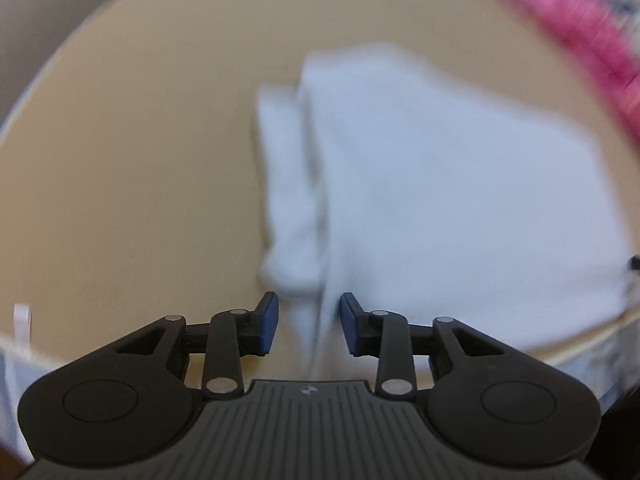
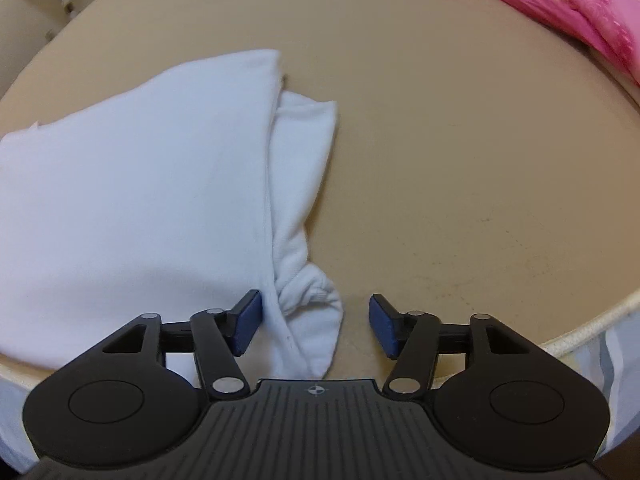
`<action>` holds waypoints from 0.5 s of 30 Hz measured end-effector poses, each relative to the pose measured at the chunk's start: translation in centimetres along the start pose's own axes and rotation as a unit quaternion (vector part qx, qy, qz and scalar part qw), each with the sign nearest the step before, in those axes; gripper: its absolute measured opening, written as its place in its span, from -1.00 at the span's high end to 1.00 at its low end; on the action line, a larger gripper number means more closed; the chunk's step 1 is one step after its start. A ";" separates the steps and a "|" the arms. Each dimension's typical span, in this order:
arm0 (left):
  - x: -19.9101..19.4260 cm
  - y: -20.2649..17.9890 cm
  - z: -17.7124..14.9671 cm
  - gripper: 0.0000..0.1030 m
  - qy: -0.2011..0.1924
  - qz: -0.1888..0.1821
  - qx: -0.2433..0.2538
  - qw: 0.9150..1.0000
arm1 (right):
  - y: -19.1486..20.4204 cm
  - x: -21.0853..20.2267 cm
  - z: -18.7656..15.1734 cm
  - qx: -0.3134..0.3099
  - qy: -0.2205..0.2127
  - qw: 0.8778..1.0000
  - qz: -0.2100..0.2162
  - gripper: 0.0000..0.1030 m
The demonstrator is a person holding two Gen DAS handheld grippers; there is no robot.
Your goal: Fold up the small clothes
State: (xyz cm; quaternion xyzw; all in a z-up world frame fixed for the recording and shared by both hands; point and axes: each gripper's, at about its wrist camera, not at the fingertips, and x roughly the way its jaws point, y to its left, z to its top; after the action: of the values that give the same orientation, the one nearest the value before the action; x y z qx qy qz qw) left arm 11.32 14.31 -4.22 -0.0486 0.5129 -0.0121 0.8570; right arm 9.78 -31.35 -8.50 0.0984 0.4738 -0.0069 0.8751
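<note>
A white garment (image 2: 140, 184), seemingly a small long-sleeved top, is lying partly folded on a round tan table (image 2: 460, 140), its body doubled over and one sleeve, ending in a bunched cuff (image 2: 312, 292), poking out along the garment's right edge. A pink cloth (image 2: 560, 4) is sitting at the table's far rim, well apart from the garment.

The right gripper (image 2: 316, 322) is hanging with its fingers spread wide and gripping nothing, the loose cuff and the garment's near corner lying between the blue pads (image 2: 246, 326). The left gripper (image 1: 308, 326) is facing the garment's opposite side, fingers partly open and holding nothing, a strip of white fabric running between them; that view is blurred, so whether the pads are touching cloth is impossible to tell.

Judging by this, the step in hand is gathering the near edge for the next fold. To do it well, the right gripper should be closing on both the cuff and the layer beneath it, so the sleeve is not trailing out. The left should be pinching the matching near corner, both lifting evenly and carrying the edge toward the garment's far hem, keeping the fabric taut so the layers are not sliding
</note>
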 end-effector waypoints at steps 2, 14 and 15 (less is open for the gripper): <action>-1.5 -0.3 0.6 0.10 -0.062 -0.018 0.008 0.998 | 0.1 -1.6 0.4 -0.003 -0.058 0.998 0.014 -0.06; 3.5 -0.8 0.6 -0.24 0.043 0.102 0.062 0.992 | -1.0 2.1 0.1 0.002 0.042 0.998 -0.042 -0.10; 2.9 -0.1 1.0 -0.23 0.033 0.095 0.038 0.994 | -1.2 1.9 0.2 0.018 0.031 0.998 -0.048 -0.12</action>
State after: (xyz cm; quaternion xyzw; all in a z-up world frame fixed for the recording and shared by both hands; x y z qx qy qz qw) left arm 13.57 14.04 -6.32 0.0335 0.5424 0.0487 0.8381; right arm 10.89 -32.44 -10.14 0.0916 0.5044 -0.0542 0.8569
